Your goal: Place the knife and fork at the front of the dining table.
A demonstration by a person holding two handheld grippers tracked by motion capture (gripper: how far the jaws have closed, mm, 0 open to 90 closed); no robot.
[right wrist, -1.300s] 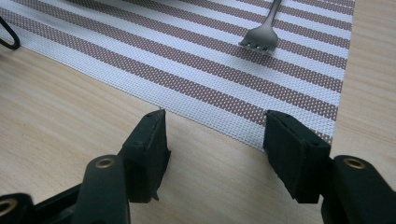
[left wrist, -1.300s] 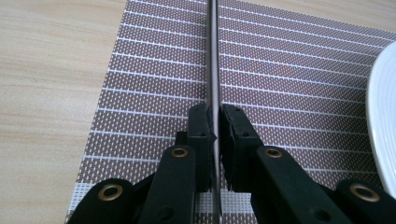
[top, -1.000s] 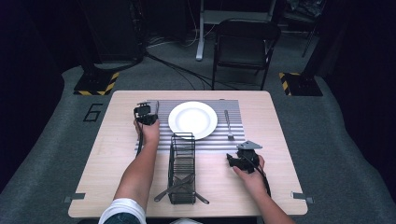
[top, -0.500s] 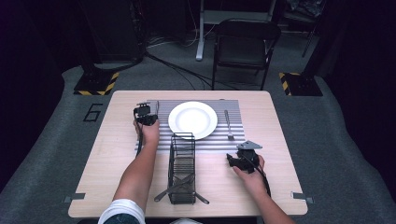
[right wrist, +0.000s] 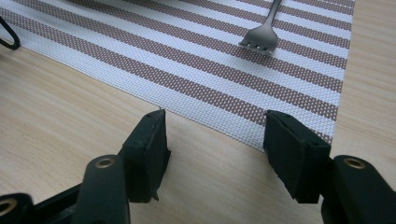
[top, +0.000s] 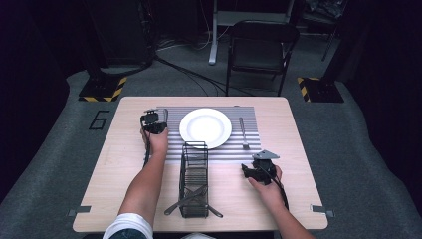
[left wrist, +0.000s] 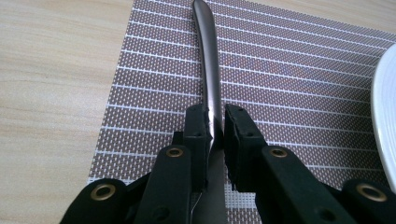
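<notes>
Fingers around knife, near placemat edge

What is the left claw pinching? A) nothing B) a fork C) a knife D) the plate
C: in the left gripper view the left claw is closed on a knife lying on the striped placemat; the fork lies near the other claw.

there were one white plate, one fork, one knife, one striped placemat, one wire caddy and two grippers.
</notes>
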